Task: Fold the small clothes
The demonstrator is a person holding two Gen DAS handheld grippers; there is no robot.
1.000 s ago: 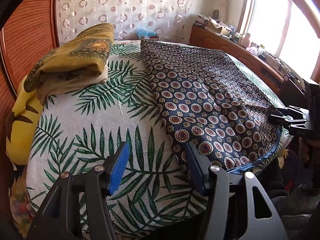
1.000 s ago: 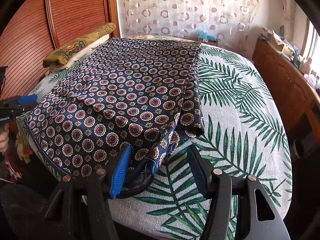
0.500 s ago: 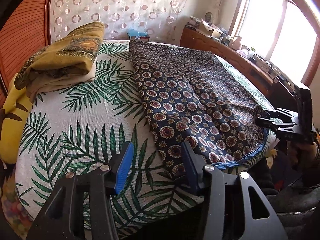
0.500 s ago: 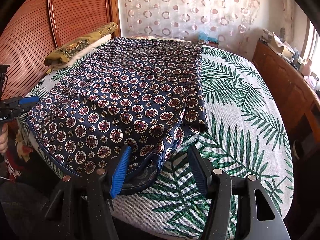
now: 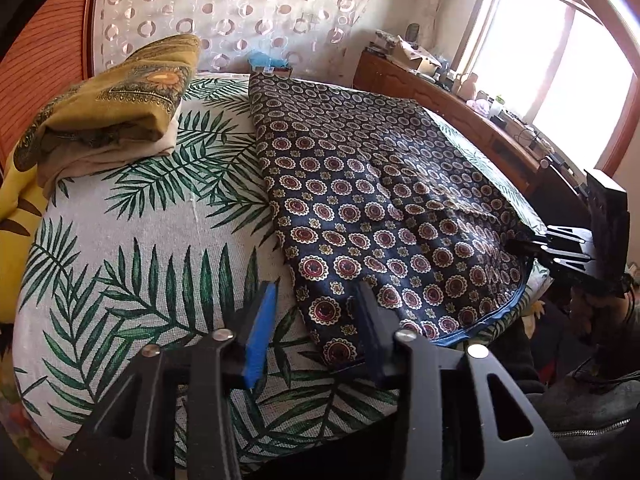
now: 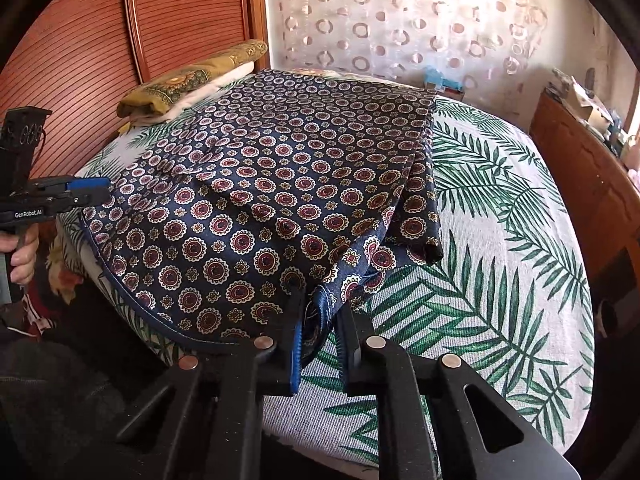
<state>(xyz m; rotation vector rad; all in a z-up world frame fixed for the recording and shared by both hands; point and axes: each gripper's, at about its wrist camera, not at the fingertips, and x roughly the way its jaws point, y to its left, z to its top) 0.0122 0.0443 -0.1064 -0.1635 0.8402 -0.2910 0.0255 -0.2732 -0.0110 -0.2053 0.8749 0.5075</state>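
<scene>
Left wrist view: the left gripper is seen low over the near edge of a bed covered by a palm-leaf bedspread. Its jaws are closing, and the near left corner of the navy medallion-print garment is seen lying between them. The right finger rests over the cloth, while the blue pad of the other finger stands apart from it above bare bedspread, so the corner is not yet pinched. From that corner the garment is spread away across the bed towards the curtained wall, its blue-piped hem curving along the bed's near edge to the right. At the far end of that hem the right gripper is seen meeting the cloth, held by a hand.

Right wrist view: the right gripper is seen with its jaws closing and already drawn narrow on a bunched fold of the garment's near right corner; the fabric is gathered up between the pads and pressed by them. The rest of the garment is laid flat ahead and to the left, with a folded-under edge along its right side. The left gripper is seen at the garment's far left corner.

A stack of folded cloth, mustard on top, is set well apart from the garment near the wooden headboard
</scene>
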